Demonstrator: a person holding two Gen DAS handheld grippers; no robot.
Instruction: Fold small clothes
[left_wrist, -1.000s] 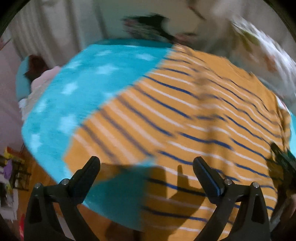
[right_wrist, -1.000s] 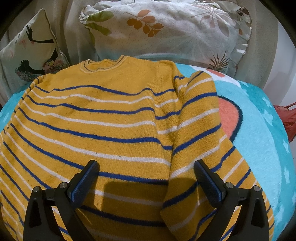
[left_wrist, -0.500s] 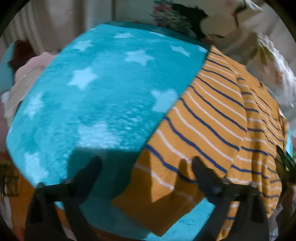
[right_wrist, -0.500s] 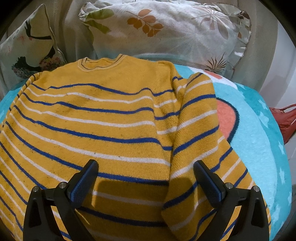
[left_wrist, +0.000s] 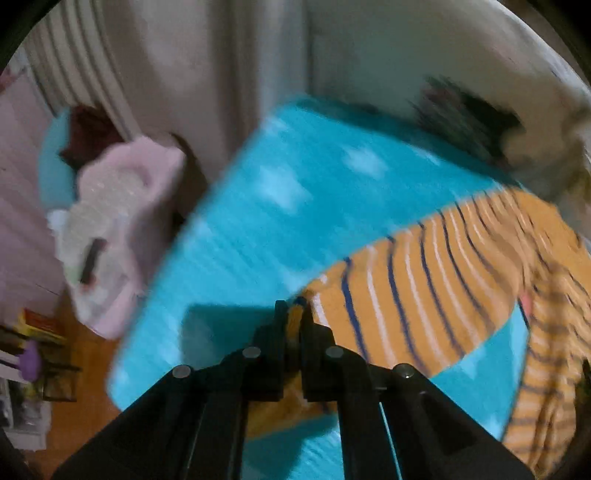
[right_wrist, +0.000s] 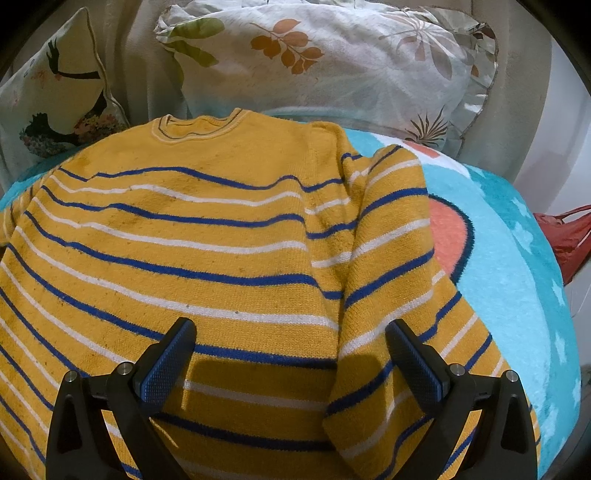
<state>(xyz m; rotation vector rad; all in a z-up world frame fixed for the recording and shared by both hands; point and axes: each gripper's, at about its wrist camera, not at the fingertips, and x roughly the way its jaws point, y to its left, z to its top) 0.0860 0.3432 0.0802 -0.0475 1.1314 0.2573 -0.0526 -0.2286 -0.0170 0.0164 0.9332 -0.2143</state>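
Striped sweater (right_wrist: 207, 236) is spread on the blue blanket (right_wrist: 517, 295), right sleeve (right_wrist: 391, 258) already folded in. Left sleeve cuff (left_wrist: 295, 314) is pinched by left claw (left_wrist: 292, 321); right claw (right_wrist: 290, 354) is held wide, empty. Left sleeve and body folds judged outstanding.

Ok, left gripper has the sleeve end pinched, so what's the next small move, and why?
Probably carry the left gripper across toward the sweater body, laying that sleeve over the chest. Its jaws are shut on the cuff, and the sleeve is stretched out over the blue blanket. The right gripper hovers open, with the other sleeve already folded in.
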